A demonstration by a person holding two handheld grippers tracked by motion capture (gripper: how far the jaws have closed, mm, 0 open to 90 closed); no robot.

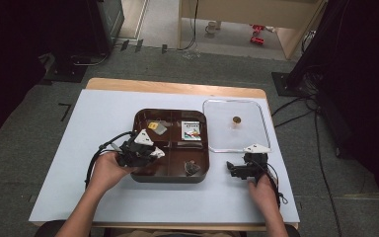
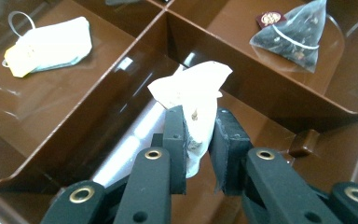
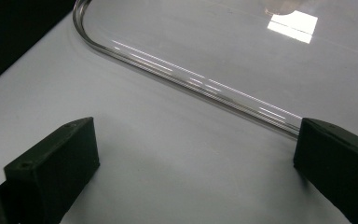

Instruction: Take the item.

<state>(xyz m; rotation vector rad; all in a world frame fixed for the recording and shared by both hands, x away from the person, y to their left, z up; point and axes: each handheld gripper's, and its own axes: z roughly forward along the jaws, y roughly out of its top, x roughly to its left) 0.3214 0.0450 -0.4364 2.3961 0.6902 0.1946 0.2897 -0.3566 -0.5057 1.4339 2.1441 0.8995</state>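
A brown compartment tray (image 1: 170, 112) lies mid-table, its dividing wall (image 2: 261, 88) close up in the left gripper view. My left gripper (image 2: 200, 121) is shut on a white tea bag (image 2: 191, 88), held just above the tray's near left compartment; from above, the left gripper (image 1: 155, 153) sits over that corner. A dark pyramid tea bag (image 2: 293, 39) lies in the neighbouring compartment. Another white tea bag with a yellow tag (image 2: 51, 44) rests in a farther one. My right gripper (image 3: 196, 149) stands open on the white cover, nothing between its jaws, just short of the clear lid (image 3: 214, 37).
The clear lid (image 1: 237, 138) with a small brown knob (image 1: 236, 119) lies right of the tray. A printed packet (image 1: 192, 131) sits in the tray's far right compartment. The right gripper (image 1: 249, 160) rests near the lid's front edge. A white sheet (image 1: 103, 118) covers the table.
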